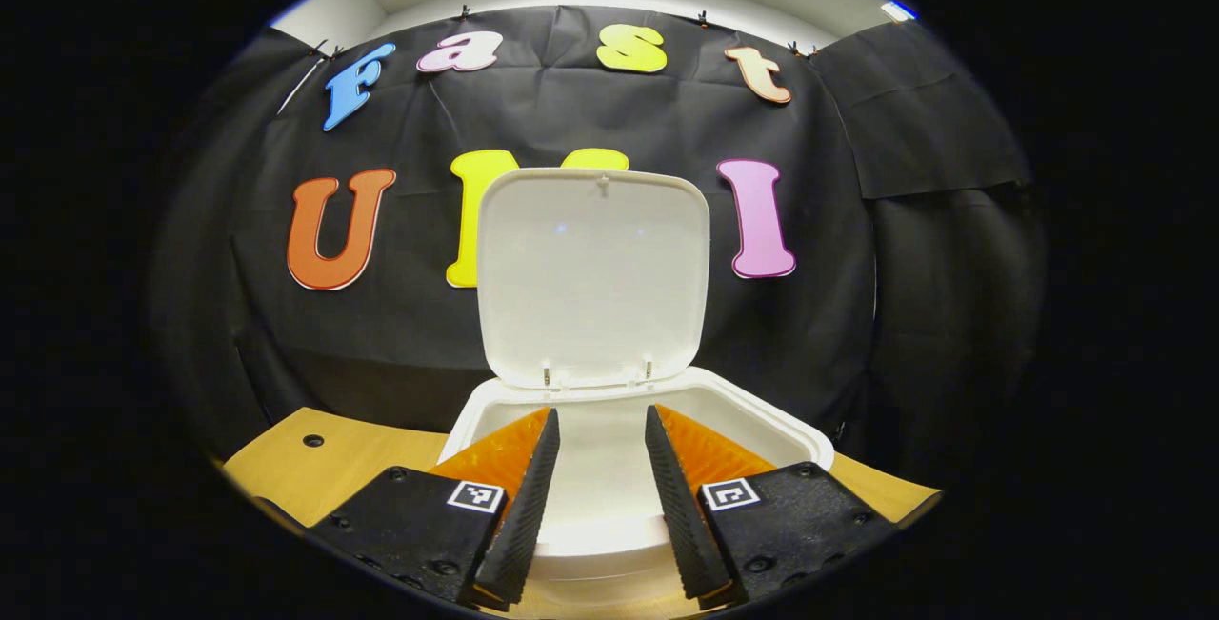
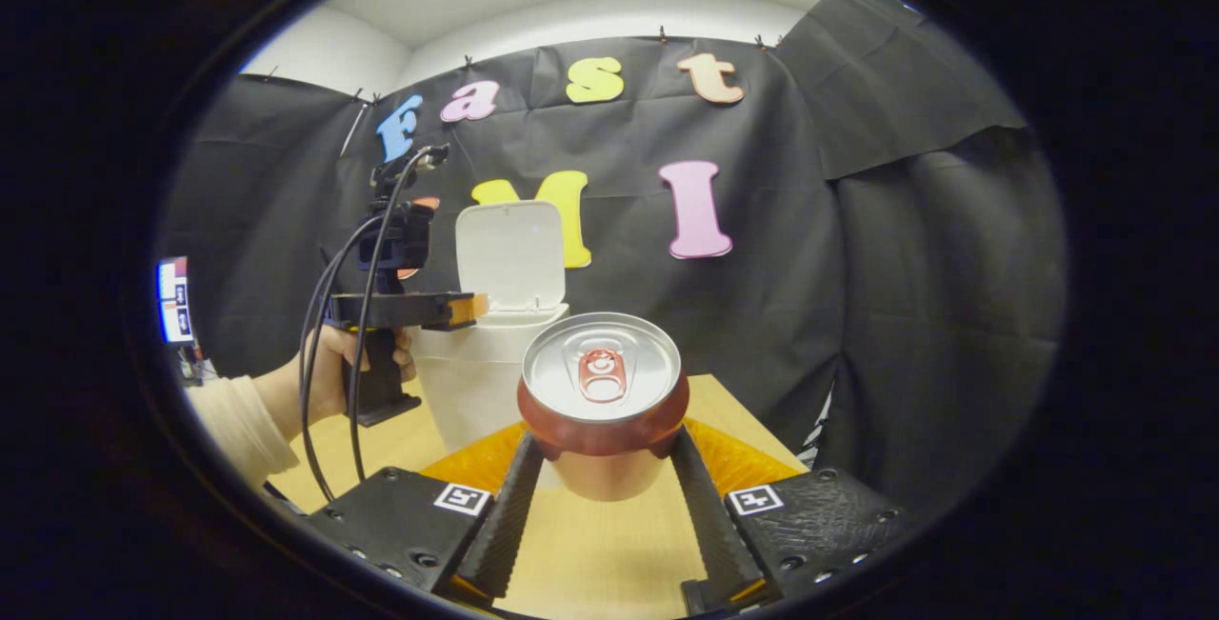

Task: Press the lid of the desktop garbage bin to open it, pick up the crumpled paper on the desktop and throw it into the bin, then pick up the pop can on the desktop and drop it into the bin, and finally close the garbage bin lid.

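Pop can [image 2: 602,401] clamped upright between both fingers of right hand-held gripper [image 2: 602,506]; left hand-held gripper [image 1: 598,506] parted, empty.

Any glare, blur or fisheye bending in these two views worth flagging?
Left gripper view: sharp; faint light spots on the open bin lid, and the wall top bows. Right gripper view: ceiling light reflects off the pop can top; the right hand-held gripper is in focus; the edges curve strongly.

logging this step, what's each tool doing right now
Left tool: open, empty, over the open bin.
Right tool: closed on the can, lifted off the table.
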